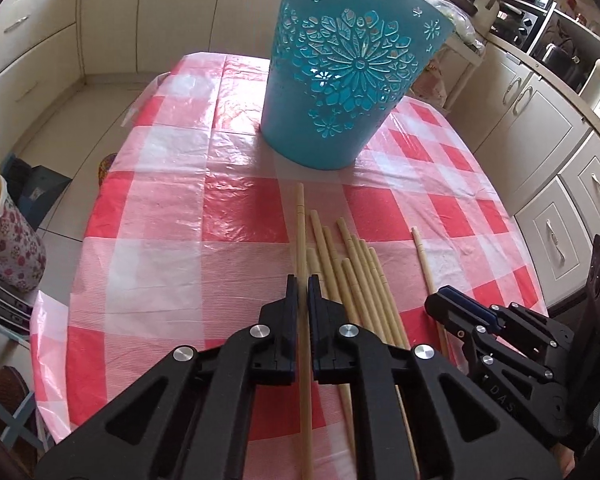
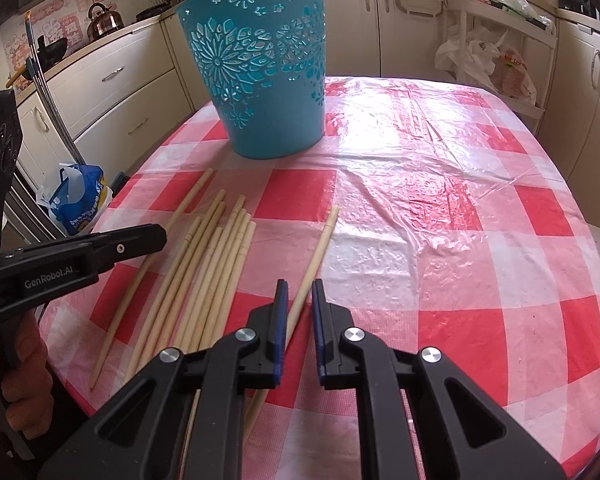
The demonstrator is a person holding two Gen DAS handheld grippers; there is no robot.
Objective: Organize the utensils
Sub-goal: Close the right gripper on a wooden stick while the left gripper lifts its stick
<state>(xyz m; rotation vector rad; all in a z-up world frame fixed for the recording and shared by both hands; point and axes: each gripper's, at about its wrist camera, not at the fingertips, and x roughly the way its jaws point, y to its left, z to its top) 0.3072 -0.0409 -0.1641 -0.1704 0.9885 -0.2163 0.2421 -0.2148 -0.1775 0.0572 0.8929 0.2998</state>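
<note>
Left jaws: your left gripper (image 1: 302, 294) has its jaws nearly together, with one chopstick (image 1: 300, 232) running through the thin gap. You cannot tell if the pads truly squeeze it.
Right jaws: your right gripper (image 2: 300, 300) has its jaws a little apart. A lone chopstick (image 2: 320, 246) passes between them, close to the left pad, and is not pinched.
Left stick: it is the far-left stick of the group and it points at the blue bucket (image 1: 348, 68).
Lone stick: it lies flat on the counter (image 2: 440, 240), off to the right of the other sticks.
Pile of chopsticks (image 2: 216, 256): the sticks lie side by side between your two grippers, all pointing about the same way.
Blue bucket: it stands upright at the far end of the counter, past the stick tips. It has flower-shaped holes cut in its side.
Cloth: a red and white checked cloth (image 1: 172, 216) with a shiny plastic sheet covers the counter.
Around you: pale kitchen cupboards (image 2: 112, 92) stand behind the counter, and a kettle (image 2: 104, 20) sits on top of them.
</note>
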